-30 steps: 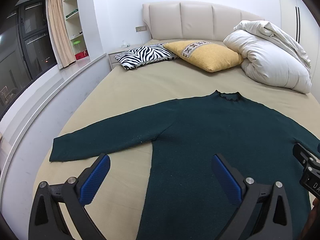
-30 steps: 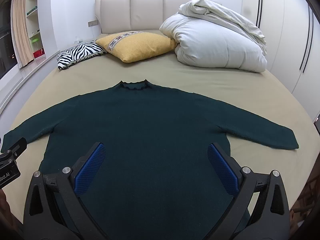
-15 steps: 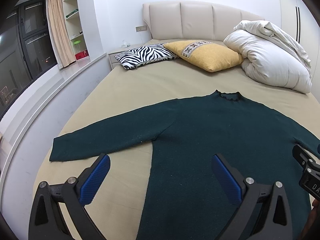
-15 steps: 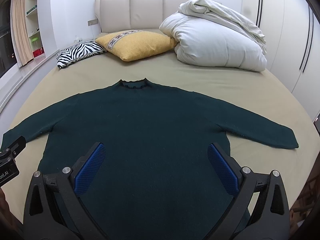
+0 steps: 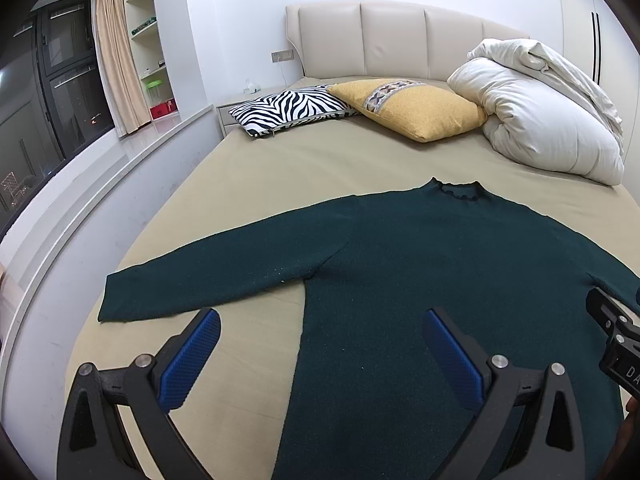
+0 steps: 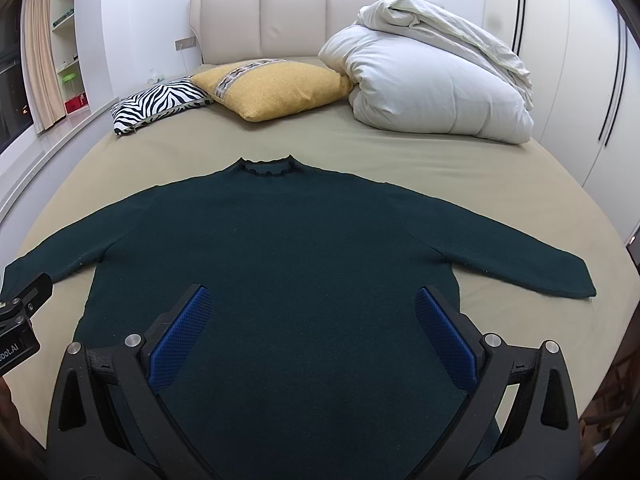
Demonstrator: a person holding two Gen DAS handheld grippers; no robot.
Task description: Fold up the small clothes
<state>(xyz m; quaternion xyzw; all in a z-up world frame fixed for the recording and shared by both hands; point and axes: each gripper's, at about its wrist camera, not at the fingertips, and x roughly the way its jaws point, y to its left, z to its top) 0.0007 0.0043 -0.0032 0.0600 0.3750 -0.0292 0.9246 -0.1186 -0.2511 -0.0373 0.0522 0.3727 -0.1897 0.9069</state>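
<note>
We see a bed with a tan sheet [image 6: 460, 184] and a padded cream headboard [image 6: 292, 20]. At its head lie a zebra-striped pillow [image 6: 160, 102], a mustard-yellow cushion [image 6: 280, 88] with a patterned band partly overlapping it, and a bundled white duvet [image 6: 432, 84] to the right. Beside the bed on the left stands a white nightstand [image 5: 232, 114]. Past it we find a beige curtain [image 5: 116, 56], a dark window [image 5: 36, 92] and wall shelves [image 5: 150, 40]. White wardrobe doors [image 6: 580, 60] line the right wall.

Bed [image 6: 500, 184]; sweater [image 6: 304, 248], pillows, duvet
</note>
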